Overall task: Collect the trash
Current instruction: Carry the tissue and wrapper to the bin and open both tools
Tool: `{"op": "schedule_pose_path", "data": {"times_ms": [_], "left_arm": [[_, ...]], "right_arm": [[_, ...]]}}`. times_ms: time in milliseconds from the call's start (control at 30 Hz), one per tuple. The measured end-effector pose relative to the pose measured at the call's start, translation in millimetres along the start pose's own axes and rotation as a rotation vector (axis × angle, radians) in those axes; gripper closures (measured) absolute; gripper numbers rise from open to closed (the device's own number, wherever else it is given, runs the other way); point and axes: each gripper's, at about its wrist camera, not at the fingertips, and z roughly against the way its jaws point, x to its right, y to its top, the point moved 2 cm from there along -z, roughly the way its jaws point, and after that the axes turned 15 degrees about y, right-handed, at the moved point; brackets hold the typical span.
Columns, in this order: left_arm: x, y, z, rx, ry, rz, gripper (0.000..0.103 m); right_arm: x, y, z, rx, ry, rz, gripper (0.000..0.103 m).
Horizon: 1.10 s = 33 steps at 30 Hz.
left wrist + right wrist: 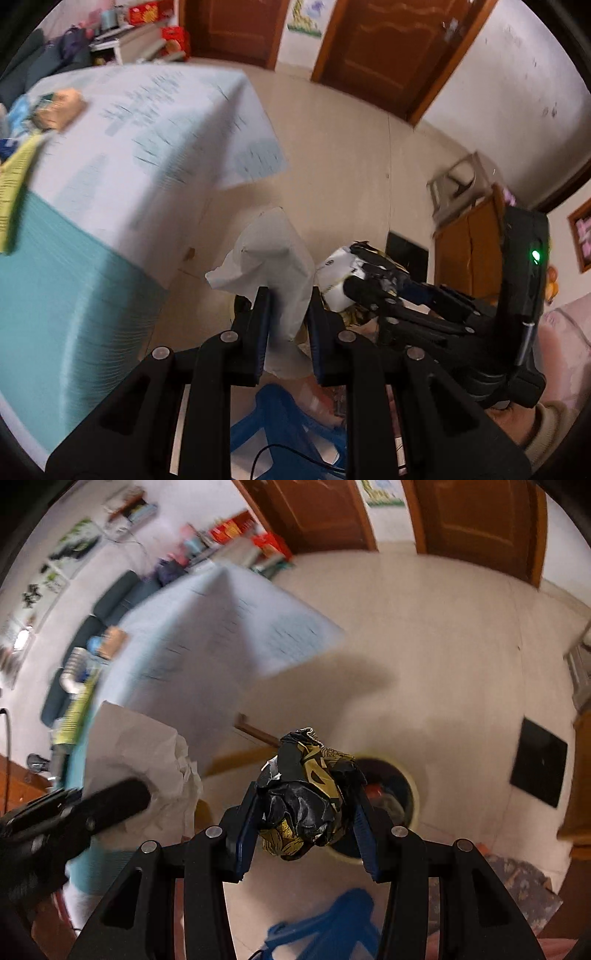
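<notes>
My left gripper (288, 299) is shut on a crumpled white tissue (273, 254), which sticks up between its fingers; the same tissue (147, 753) shows at the left of the right wrist view. My right gripper (304, 805) is shut on a crumpled black-and-gold wrapper (306, 805), and that gripper (373, 273) also appears to the right in the left wrist view, close beside the tissue. Below and just beyond the wrapper stands a round bin (402, 794) on the floor, dark inside with some trash in it. Both grippers point steeply down.
A table under a pale blue-and-white cloth (140, 122) fills the left, with more litter (59, 107) on it. A blue plastic stool (332, 919) stands beneath the grippers. A dark floor mat (539, 760), a wooden cabinet (469, 240) and two brown doors (388, 48) lie beyond.
</notes>
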Motion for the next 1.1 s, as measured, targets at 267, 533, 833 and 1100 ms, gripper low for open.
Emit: {"op": "schedule_pose_path", "data": {"times_ms": [267,533,833,1100], "left_arm": [[44.6,0.6,-98.4,-0.140,-0.007,-0.061,0.087],[48.6,-4.1,-180.5,-0.289,0.007,-0.068,0.086],[47.4,3.1,-221.0,-0.317,0.029,-0.086,0.078],[39.7,6.6,-229.2,-0.343,0.069,-0.062,0.052]], "right_arm": [[75.4,9.1,-60.3,-0.080,-0.071,-0.154,0.056],[121.4,5.9,-95.1,-0.160,-0.108,-0.253,0.056],[132.3,12.9,-143.9,-0.200,-0.095,-0.330,0.053],[139.2,-2.6,-139.6,-0.197,-0.082,-0.399,0.037]]}}
